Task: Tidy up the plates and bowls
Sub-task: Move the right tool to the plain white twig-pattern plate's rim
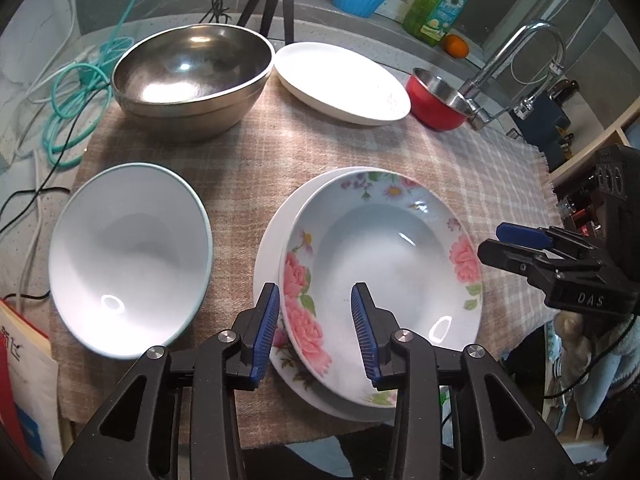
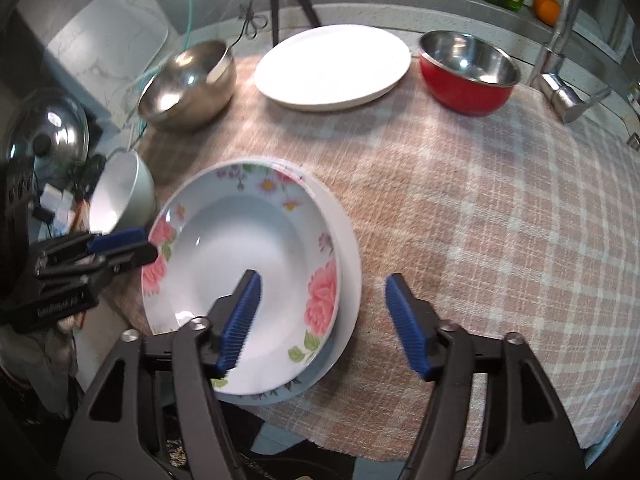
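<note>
Resting on a plain white plate (image 1: 267, 264), the floral soup plate (image 1: 384, 256) sits near the front edge of the checked cloth (image 1: 460, 160), its rim offset toward the right so a crescent of the white plate shows on the left. Both claws stand apart with nothing pressed between their pads. The left gripper (image 1: 315, 332) straddles the floral rim at the near-left, one blue pad outside and one over the well. The right gripper (image 2: 322, 324) is spread wider across the opposite rim, its inner pad above the well and its outer pad over bare cloth.

Judging by this, the stack has been set down and the step in hand is a clean release. Done well, each claw would lift straight off the rim before swinging sideways — a dragged pad could skid the upper plate further off centre.

The stack lies close to the cloth's front edge, so any nudge toward the person looks risky. To the left, a white bowl (image 1: 128, 260) sits just beside the stack, leaving a narrow lane. Further back stand a large steel bowl (image 1: 192, 76), a second white plate (image 1: 340, 80) and a red bowl with a steel lining (image 1: 436, 100), with the faucet (image 1: 516, 60) beyond it. The widest free room is the bare cloth to the right of the stack.
</note>
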The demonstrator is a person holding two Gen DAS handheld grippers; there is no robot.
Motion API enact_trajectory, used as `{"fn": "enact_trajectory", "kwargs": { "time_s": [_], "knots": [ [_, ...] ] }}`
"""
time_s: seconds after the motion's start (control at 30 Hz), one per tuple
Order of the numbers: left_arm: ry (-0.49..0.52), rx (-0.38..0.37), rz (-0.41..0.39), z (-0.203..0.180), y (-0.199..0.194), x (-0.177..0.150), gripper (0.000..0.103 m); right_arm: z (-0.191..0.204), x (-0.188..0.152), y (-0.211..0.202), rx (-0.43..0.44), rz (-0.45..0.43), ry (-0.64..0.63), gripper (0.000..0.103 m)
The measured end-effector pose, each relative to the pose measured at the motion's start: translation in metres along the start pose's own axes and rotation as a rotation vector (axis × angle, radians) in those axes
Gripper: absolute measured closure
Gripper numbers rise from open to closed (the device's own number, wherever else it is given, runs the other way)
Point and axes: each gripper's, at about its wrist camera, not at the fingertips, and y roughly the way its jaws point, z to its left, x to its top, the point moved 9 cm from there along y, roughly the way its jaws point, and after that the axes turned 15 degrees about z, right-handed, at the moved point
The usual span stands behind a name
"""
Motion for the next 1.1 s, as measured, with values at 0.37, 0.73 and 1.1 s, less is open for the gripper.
{"fn": "enact_trajectory", "kwargs": {
  "time_s": [0.37,0.73,1.1],
  "knots": [
    [0.080,-0.051,-0.036,-0.008,-0.045,0.051,0.041,-0.023,0.026,-0.032,0.122,-0.089,0.114,0.022],
    [0.121,-0.028,-0.077,0.006,-0.055,0.151,0.041,-0.053,0.077,-0.068,0.200,-0.196,0.203,0.022],
    [0.101,-0.007,-0.001,0.031,-0.010,0.226,0.043,-0.072,0.109,-0.029,0.242,-0.157,0.275,0.022]
  ]
}}
